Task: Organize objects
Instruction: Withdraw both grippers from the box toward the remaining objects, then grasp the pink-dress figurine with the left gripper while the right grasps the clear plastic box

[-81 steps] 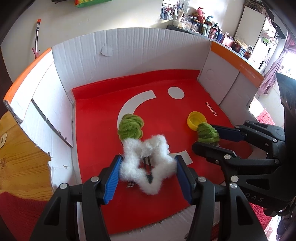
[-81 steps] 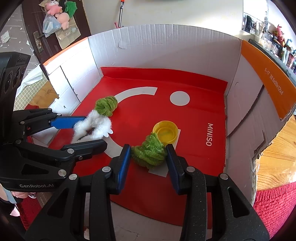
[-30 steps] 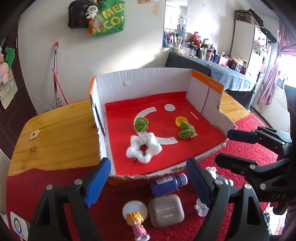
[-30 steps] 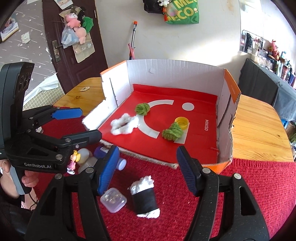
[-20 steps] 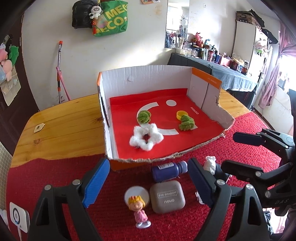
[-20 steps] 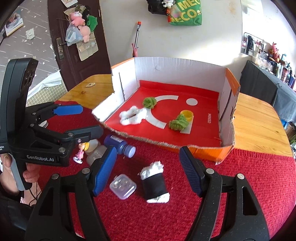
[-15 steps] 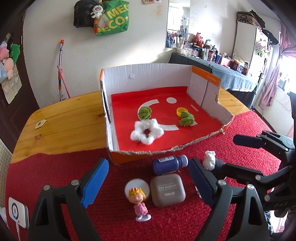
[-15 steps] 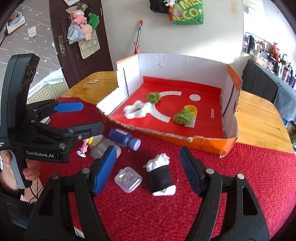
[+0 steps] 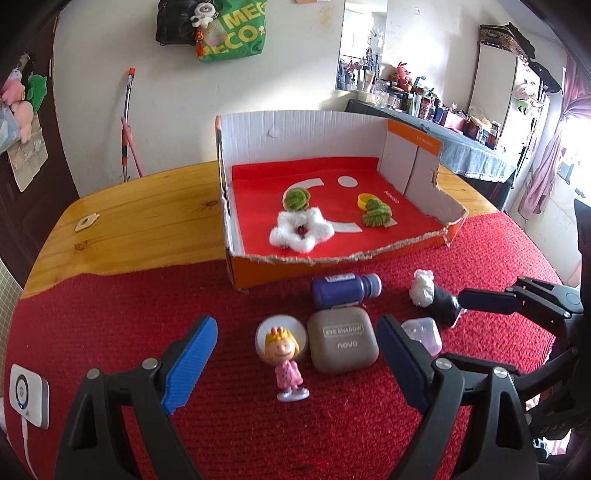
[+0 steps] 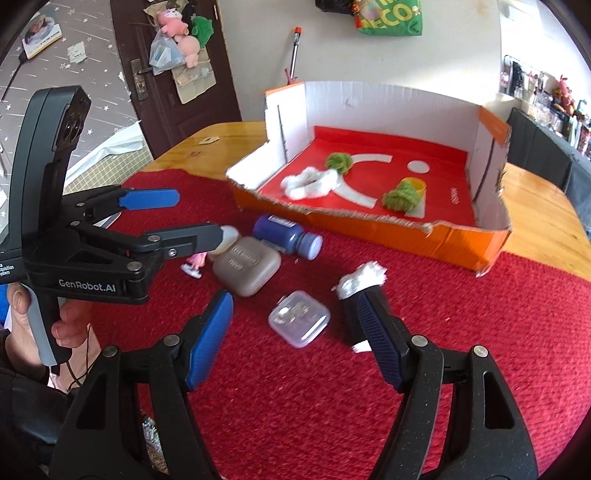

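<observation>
The left gripper (image 9: 295,363) hangs with its jaws spread wide and nothing gripped. A small figurine (image 9: 285,360) in a pink dress stands on the red mat (image 9: 110,314) between the two blue pads without touching either. Just right of the figurine, still inside the gap, lies a grey case (image 9: 342,341) reading "EYE SHADOW" and "novo". Beyond the case a blue bottle (image 9: 343,291) lies on its side, its label too small to read. Past the bottle sits the cardboard box (image 9: 332,125), its red floor printed "MINISO"; it holds a white fluffy star (image 9: 301,233), two green yarn bundles (image 9: 296,198) and a yellow cap (image 9: 365,199). On the far wall hangs a green bag (image 9: 236,31) lettered "MEG" and "ECO". In the right wrist view the left tool's body reads "GenRobot.AI", and a hand (image 10: 44,325) grips its handle.

The right gripper (image 10: 295,347) is about half open and empty. A clear plastic box (image 10: 298,318) lies on the mat between its pads, nearer the middle, touching neither. A black roll (image 10: 360,291) with white fluffy ends lies right by the right-hand finger; whether they touch I cannot tell. The case and bottle lie ahead and to the left of this gripper, the box well beyond.
</observation>
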{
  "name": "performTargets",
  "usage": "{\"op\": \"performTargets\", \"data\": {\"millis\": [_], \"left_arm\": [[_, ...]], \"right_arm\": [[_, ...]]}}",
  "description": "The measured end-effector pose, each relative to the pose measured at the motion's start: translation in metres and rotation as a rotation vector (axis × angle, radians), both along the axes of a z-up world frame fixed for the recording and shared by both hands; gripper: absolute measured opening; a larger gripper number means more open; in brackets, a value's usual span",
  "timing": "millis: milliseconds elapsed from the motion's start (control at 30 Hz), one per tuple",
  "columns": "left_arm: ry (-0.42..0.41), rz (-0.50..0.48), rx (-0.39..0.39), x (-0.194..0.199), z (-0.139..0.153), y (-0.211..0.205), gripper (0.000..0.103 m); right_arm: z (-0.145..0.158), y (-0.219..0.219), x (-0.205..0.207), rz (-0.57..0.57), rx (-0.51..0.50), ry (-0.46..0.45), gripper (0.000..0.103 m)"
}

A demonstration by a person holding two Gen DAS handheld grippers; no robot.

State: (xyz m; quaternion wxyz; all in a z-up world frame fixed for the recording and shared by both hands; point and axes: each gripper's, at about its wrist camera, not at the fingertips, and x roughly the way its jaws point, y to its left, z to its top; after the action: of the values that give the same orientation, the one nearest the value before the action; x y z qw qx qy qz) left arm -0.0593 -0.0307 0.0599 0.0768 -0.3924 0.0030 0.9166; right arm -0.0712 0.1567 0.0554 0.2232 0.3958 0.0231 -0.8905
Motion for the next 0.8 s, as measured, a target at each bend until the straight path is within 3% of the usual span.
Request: {"op": "performTargets", "data": {"millis": [133,500,800], "left_arm": [[-0.014,0.008,0.012,0.003,-0.006,-0.002,0.083],[-0.072,0.026,0.045,0.003,-0.025,-0.013,0.062],[-0.07,0.013,0.073,-0.001,-0.027,-0.014,0.045]], "right_arm": [[-0.008,-0.001,0.001,0.002,-0.017,-0.029,0.068],[-0.026,-0.002,-0.003,-0.008,-0.016,-0.072,0.053],[-0.031,-0.001,-0.009,-0.018,-0.03,-0.082,0.051]]}}
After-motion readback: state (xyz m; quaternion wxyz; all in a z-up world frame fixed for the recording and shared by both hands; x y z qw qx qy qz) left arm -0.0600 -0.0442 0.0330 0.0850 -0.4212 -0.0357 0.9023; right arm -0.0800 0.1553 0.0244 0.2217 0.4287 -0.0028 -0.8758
